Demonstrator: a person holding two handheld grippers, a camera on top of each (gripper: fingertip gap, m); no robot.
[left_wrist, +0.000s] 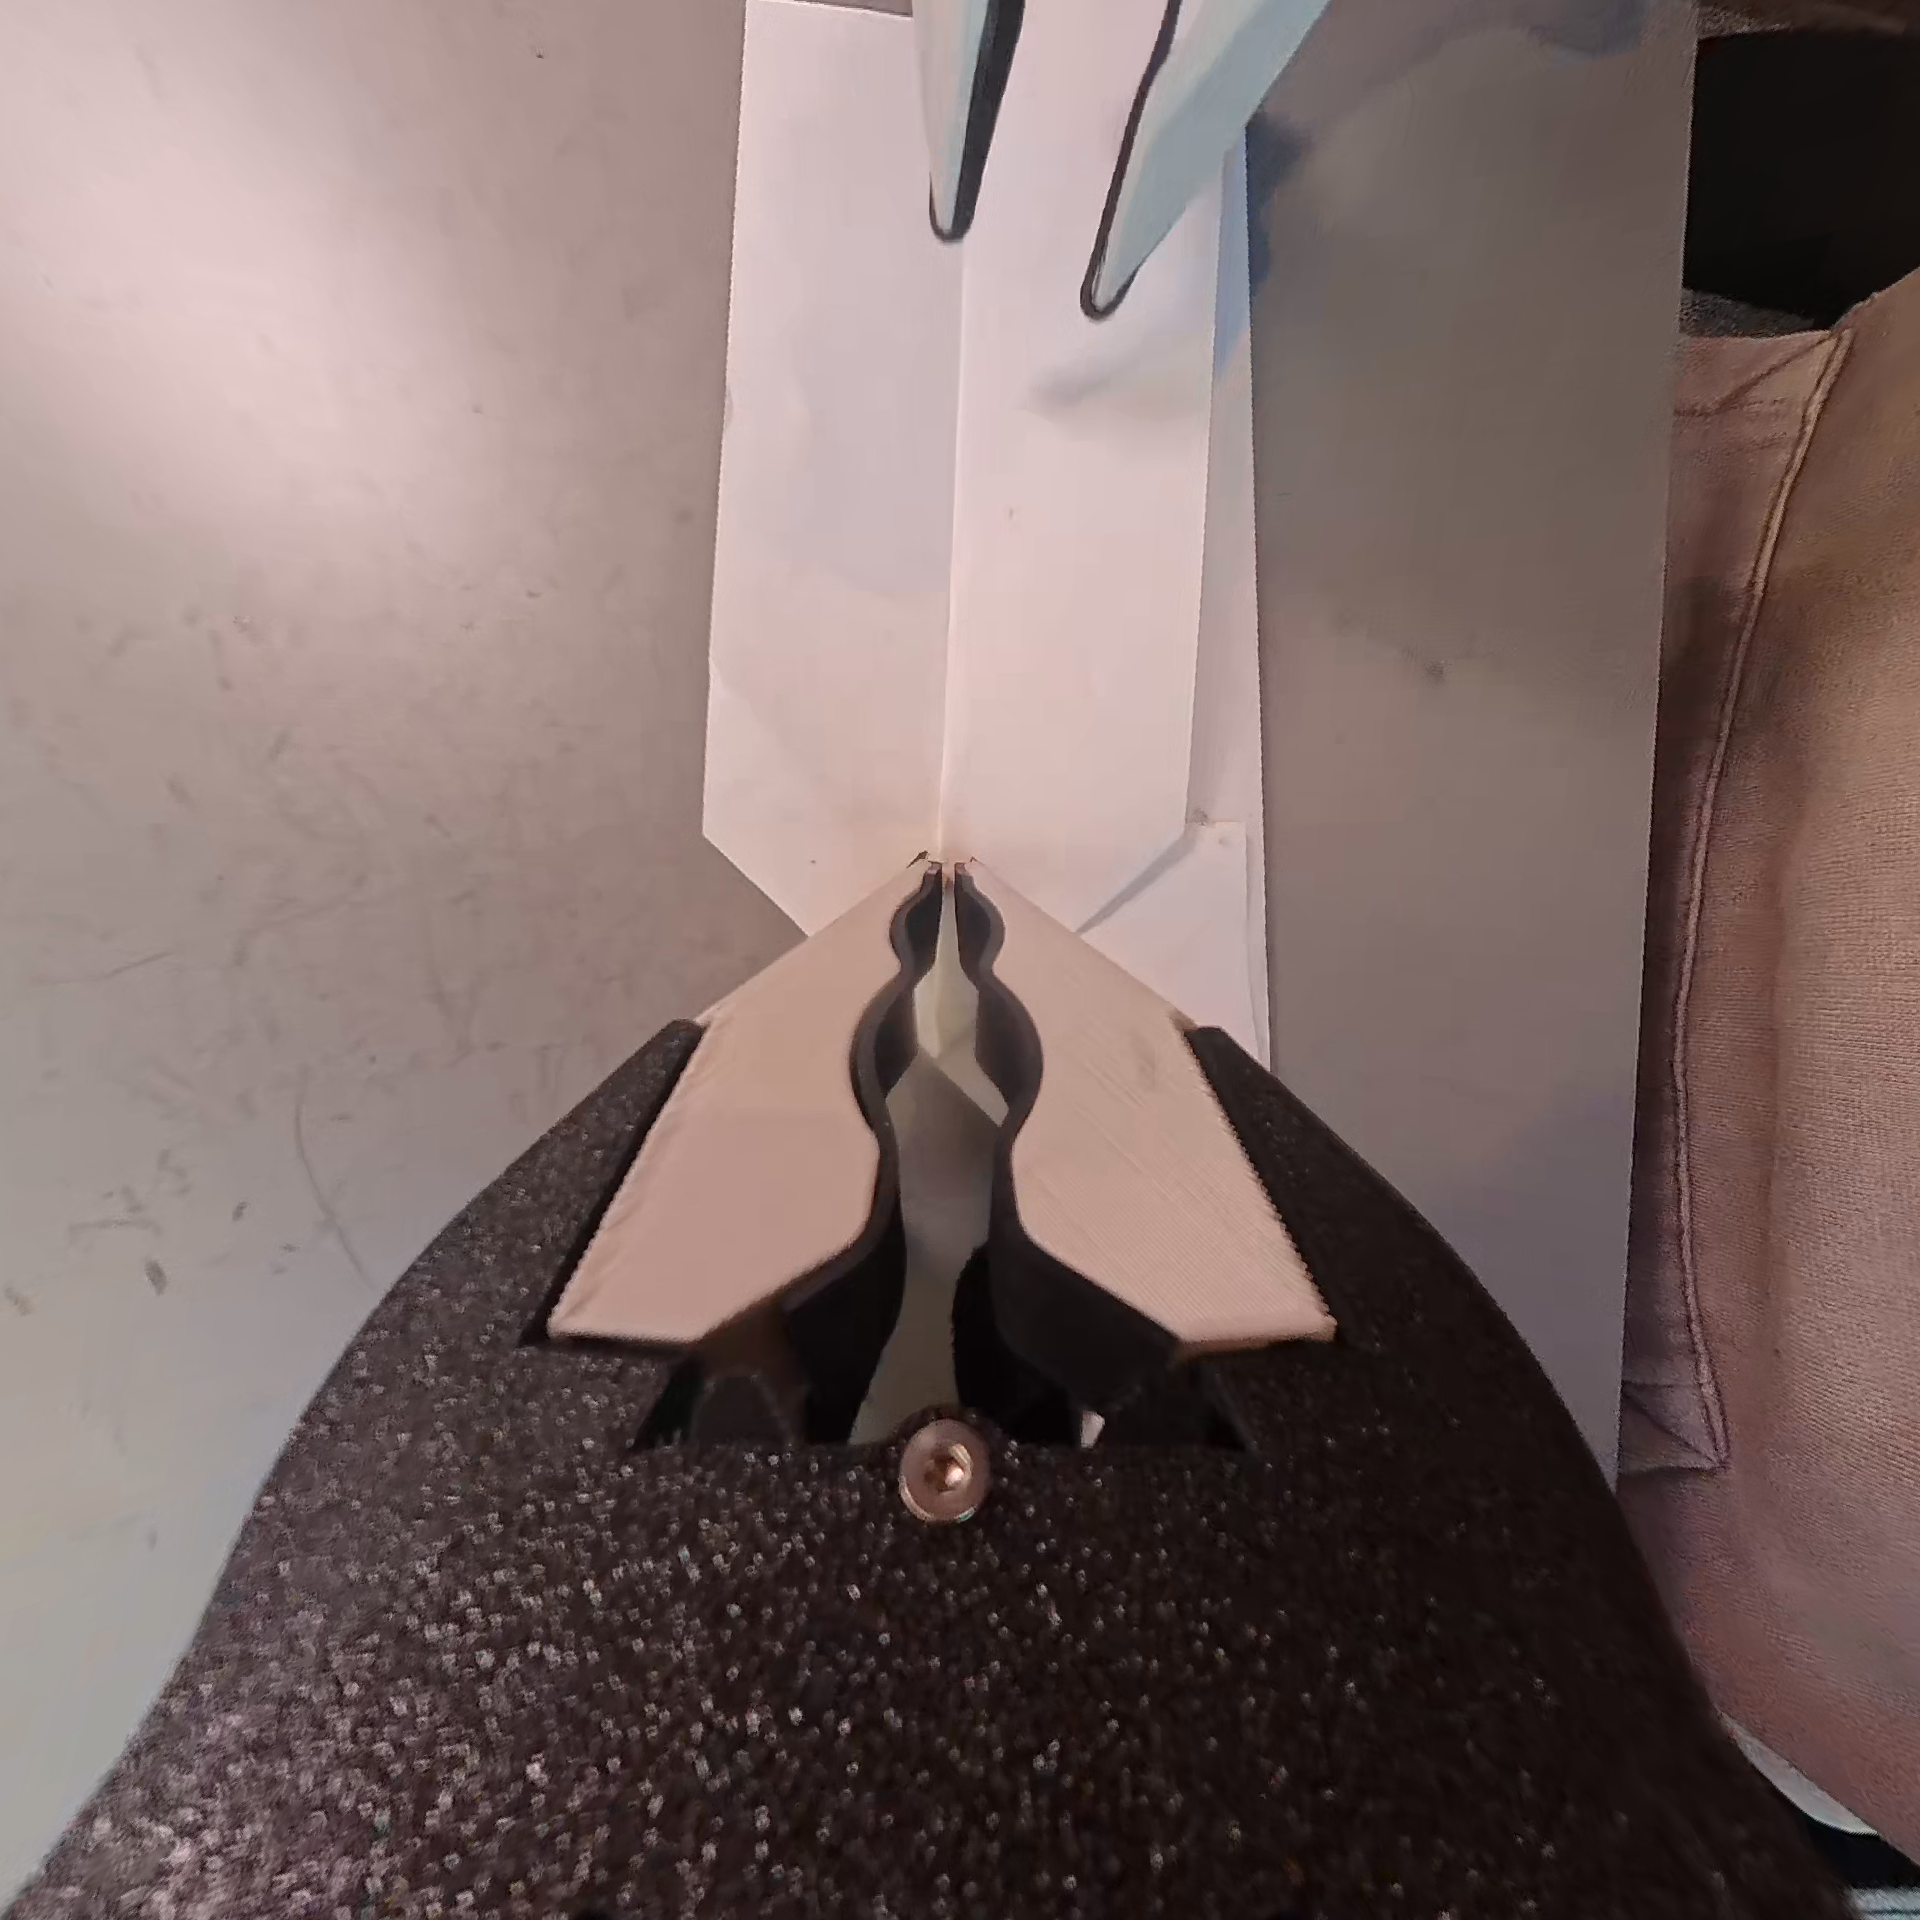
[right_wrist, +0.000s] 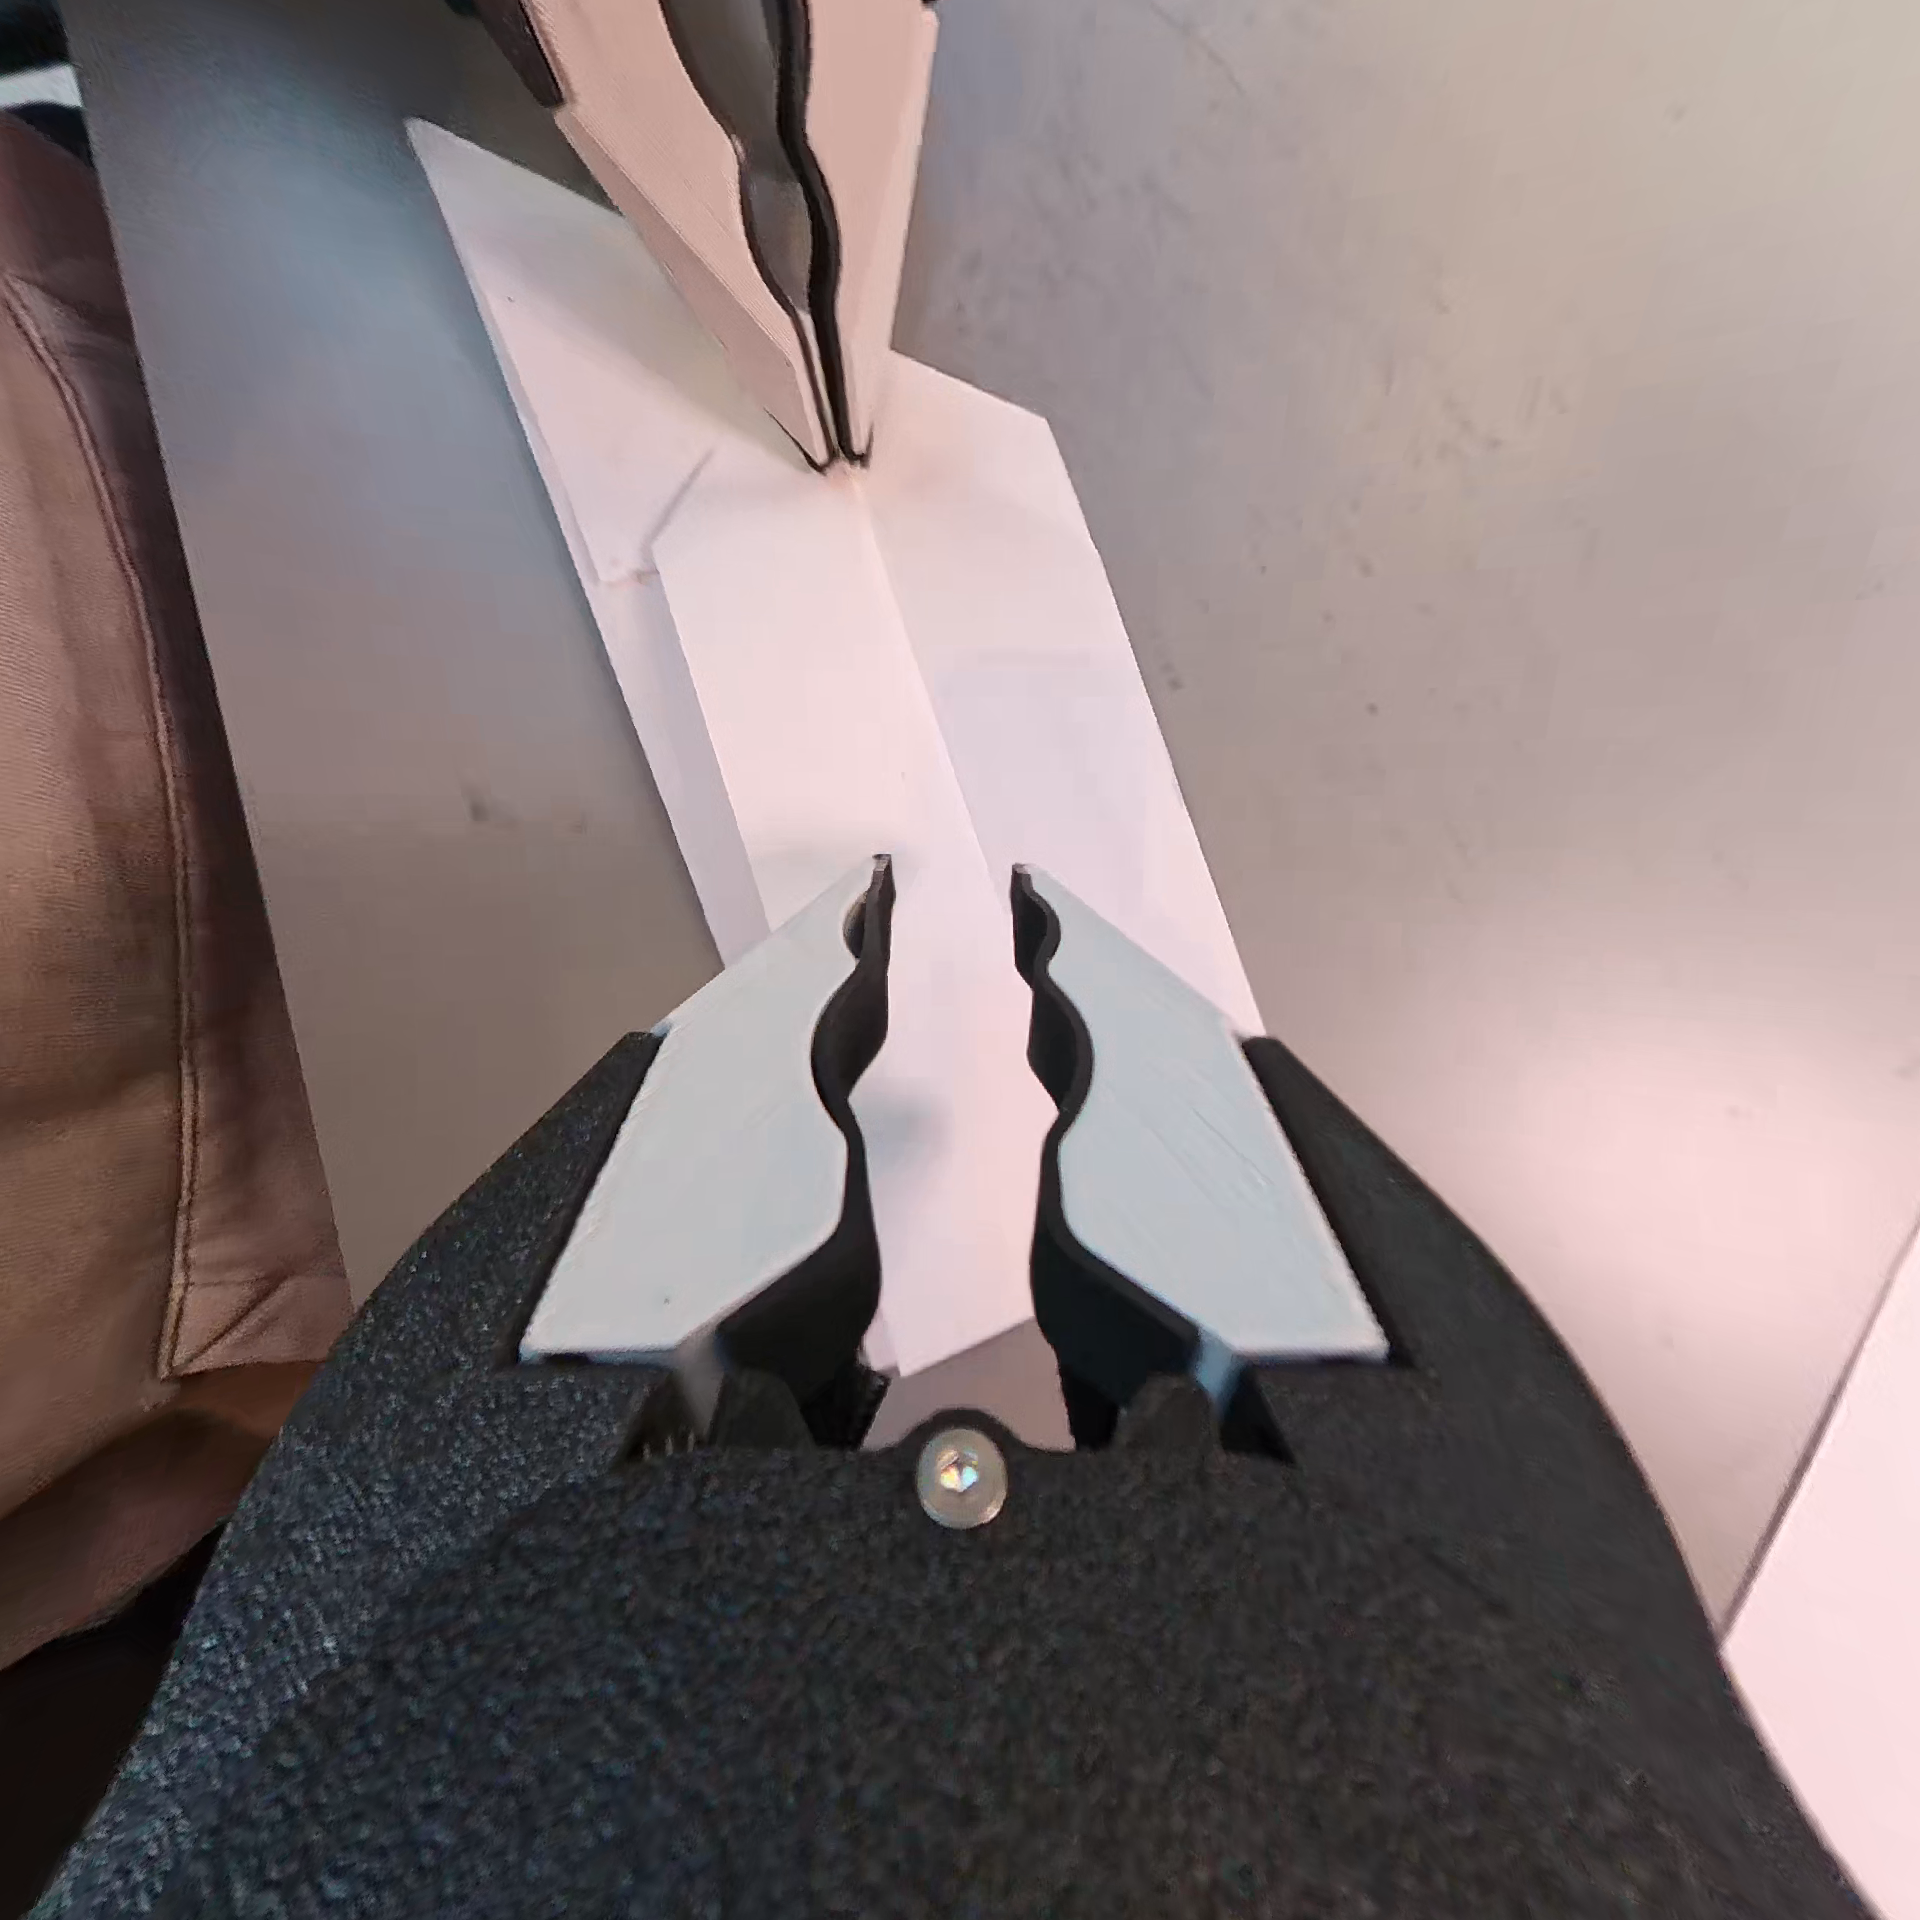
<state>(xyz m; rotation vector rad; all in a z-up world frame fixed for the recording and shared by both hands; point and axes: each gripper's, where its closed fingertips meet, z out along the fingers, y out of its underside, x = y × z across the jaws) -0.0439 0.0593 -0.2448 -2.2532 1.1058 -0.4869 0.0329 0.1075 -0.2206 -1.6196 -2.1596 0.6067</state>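
A folded white paper (left_wrist: 1039, 582) with a long centre crease lies on a grey table (left_wrist: 364, 623). My left gripper (left_wrist: 948, 868), with beige fingers, is shut on the pointed end of the paper at the crease; a raised ridge of paper shows between its jaws. In the right wrist view the paper (right_wrist: 831, 675) runs away from me, and the left gripper (right_wrist: 840, 473) pinches its far end. My right gripper (right_wrist: 951, 868), with pale blue fingers, is open and empty just above the paper's near end, straddling the crease. It also shows in the left wrist view (left_wrist: 1029, 260).
A person's brown cloth garment (left_wrist: 1787, 935) lies along the table's edge, also seen in the right wrist view (right_wrist: 94, 831). A white sheet's corner (right_wrist: 1849, 1558) sits at the right wrist view's lower right. Scuffed grey table (right_wrist: 1507, 520) surrounds the paper. Left tips to right tips: about 10 cm.
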